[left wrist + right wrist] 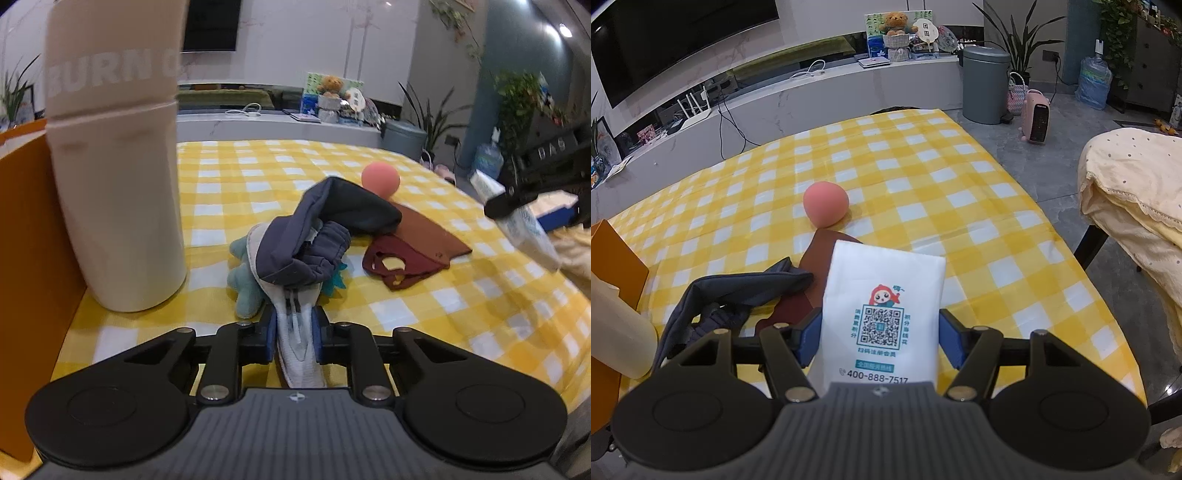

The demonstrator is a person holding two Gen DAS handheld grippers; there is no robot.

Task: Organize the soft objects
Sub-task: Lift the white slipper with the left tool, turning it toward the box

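Knitted white sock (297,343) pinched, left gripper (294,332) | flat tissue pack (882,317) clamped, right gripper (877,332)

"BURN" on cream bottle (114,158), "400-888-7517" on tissue pack (882,314)

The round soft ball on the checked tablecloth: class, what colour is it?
Salmon pink, a plain round soft ball; the right wrist view shows it best.

Dim indoor light, strong fisheye bending at edges, nearest objects blurred.
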